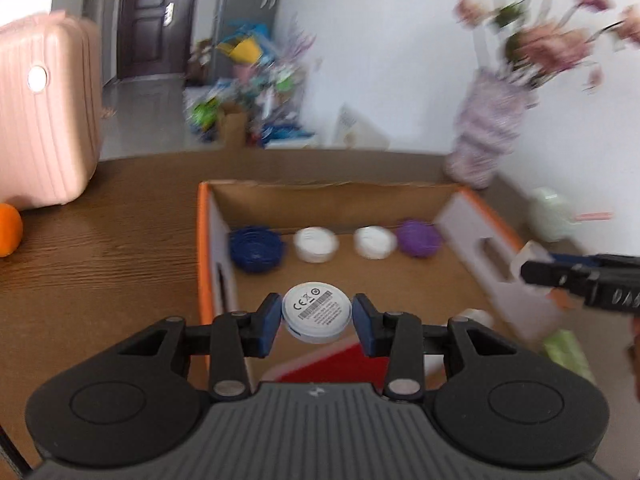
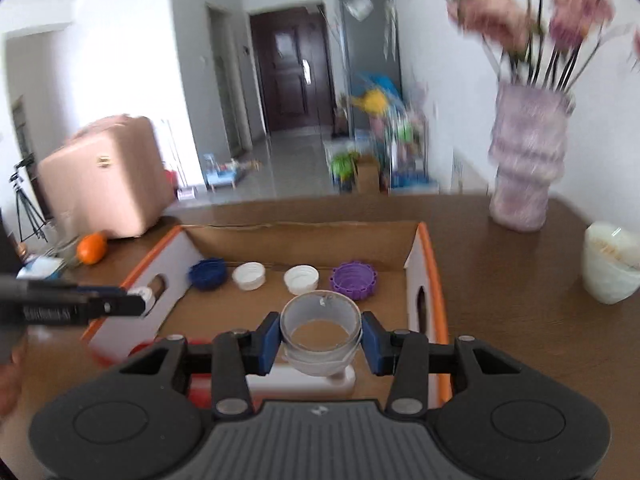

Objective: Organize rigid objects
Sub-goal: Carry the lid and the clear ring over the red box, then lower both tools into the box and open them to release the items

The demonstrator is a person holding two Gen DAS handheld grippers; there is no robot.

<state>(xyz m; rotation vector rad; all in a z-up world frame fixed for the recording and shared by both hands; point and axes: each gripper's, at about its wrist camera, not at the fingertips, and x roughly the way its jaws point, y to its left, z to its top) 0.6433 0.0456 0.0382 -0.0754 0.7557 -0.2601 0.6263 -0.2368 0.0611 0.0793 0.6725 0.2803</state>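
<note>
An open cardboard box (image 1: 324, 194) (image 2: 296, 230) with orange edges stands on the wooden table. Along its far wall lie a dark blue cap (image 1: 256, 249) (image 2: 208, 273), two white caps (image 1: 316, 244) (image 2: 249, 275), and a purple cap (image 1: 418, 237) (image 2: 354, 276). My left gripper (image 1: 316, 320) is shut on a white round disc (image 1: 317, 317) with a printed label, held over the box. My right gripper (image 2: 320, 338) is shut on a clear plastic ring-shaped lid (image 2: 320, 326), also over the box. Each gripper shows side-on in the other's view (image 1: 580, 280) (image 2: 80, 304).
A pink suitcase (image 1: 44, 112) (image 2: 104, 176) and an orange (image 1: 8, 230) (image 2: 92, 248) are at the left. A purple vase of flowers (image 2: 528, 160) (image 1: 488, 128) and a pale green bowl (image 2: 610, 262) are at the right. A red and white item (image 1: 340, 364) lies in the box's near end.
</note>
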